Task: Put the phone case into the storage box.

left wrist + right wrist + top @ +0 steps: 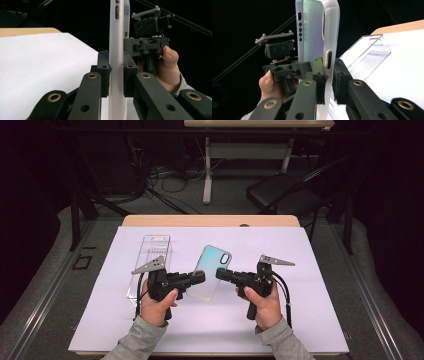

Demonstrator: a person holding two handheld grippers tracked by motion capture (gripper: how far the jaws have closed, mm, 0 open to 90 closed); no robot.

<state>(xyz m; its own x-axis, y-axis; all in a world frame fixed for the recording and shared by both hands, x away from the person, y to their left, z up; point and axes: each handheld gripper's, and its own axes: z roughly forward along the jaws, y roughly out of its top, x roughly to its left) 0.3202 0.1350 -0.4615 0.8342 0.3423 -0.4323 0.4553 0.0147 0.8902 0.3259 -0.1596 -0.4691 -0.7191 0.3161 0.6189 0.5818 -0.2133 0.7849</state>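
A translucent phone case (pixel 212 270), teal fading to white, is held tilted above the white sheet between both grippers. My left gripper (pixel 200 277) is shut on its left long edge, and my right gripper (pixel 220 275) is shut on its right long edge. In the left gripper view the case (pixel 116 37) stands edge-on, with the pads (pixel 103 72) pressed on both faces. In the right gripper view the case (pixel 312 32) shows its button cutouts, and the pads (pixel 338 77) clamp its rim. A clear plastic package (pixel 152 257) lies on the sheet behind my left hand.
A white sheet (pixel 300 320) covers most of the wooden table (pixel 210 220). A black folding chair (pixel 280 190) and another table (pixel 250 150) stand beyond the far edge, with cables on the floor (pixel 165 180).
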